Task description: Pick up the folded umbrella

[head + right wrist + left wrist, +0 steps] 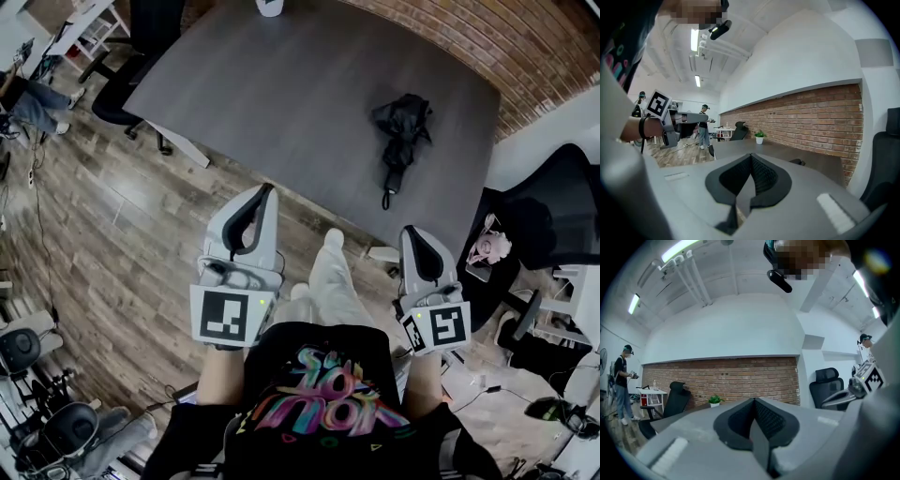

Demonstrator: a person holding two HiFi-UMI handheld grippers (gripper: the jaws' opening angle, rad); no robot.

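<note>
One folded umbrella [401, 141] on table [281, 84], left gripper [266, 190], right gripper [413, 232], fingers closed, empty

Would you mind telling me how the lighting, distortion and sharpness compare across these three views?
Head view: even light, fisheye bends the table edges, folded umbrella sharp. Left gripper view: ceiling lights glare, left gripper soft up close. Right gripper view: dark vignetted corners, brick wall curved.

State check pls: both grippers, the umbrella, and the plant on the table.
left gripper, shut, nothing between the jaws
right gripper, shut, nothing between the jaws
folded umbrella, collapsed, lying on the table, not held
potted plant, upright at the table's far end
</note>
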